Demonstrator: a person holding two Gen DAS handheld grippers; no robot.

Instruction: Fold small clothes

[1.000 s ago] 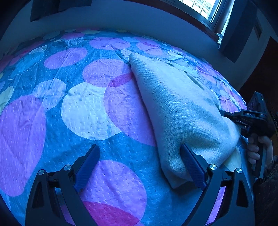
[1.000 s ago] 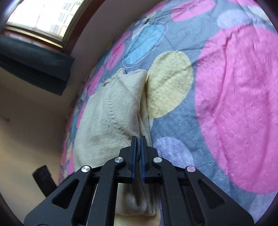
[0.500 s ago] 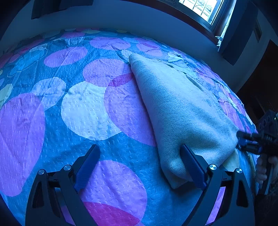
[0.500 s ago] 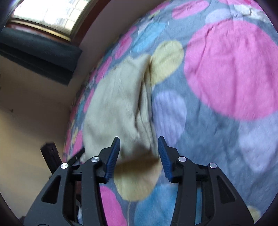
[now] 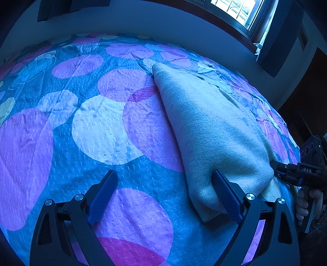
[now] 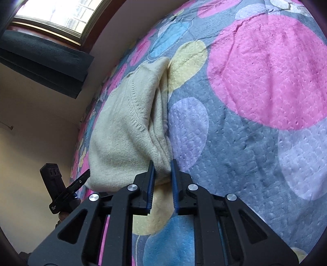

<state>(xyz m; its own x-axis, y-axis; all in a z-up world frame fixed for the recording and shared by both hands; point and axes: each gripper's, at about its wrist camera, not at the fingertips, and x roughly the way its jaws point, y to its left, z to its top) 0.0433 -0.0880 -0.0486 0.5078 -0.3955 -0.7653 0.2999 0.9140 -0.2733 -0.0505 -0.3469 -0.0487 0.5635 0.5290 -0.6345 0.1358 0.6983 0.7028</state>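
Observation:
A cream knitted garment (image 5: 212,126) lies folded lengthwise on the bed, also in the right wrist view (image 6: 126,131). My left gripper (image 5: 163,194) is open wide; its right finger (image 5: 224,194) rests against the garment's near corner, its left finger over bare bedspread. My right gripper (image 6: 162,174) is partly closed around the garment's near folded edge, which sits between the pads with a small gap left. In the left wrist view the right gripper (image 5: 274,169) shows at the garment's right corner. In the right wrist view the left gripper (image 6: 81,180) shows at the garment's lower left corner.
The bedspread (image 5: 98,126) has big pink, white and blue circles. A wall and a window (image 5: 239,10) lie beyond the bed's far side. A dark curtain (image 6: 40,61) hangs by the window. A hand (image 5: 304,202) holds the right gripper's handle.
My right gripper opened and let the garment down, pulled back, then came in again and narrowed around the garment's folded edge. My left gripper has stayed put and open.

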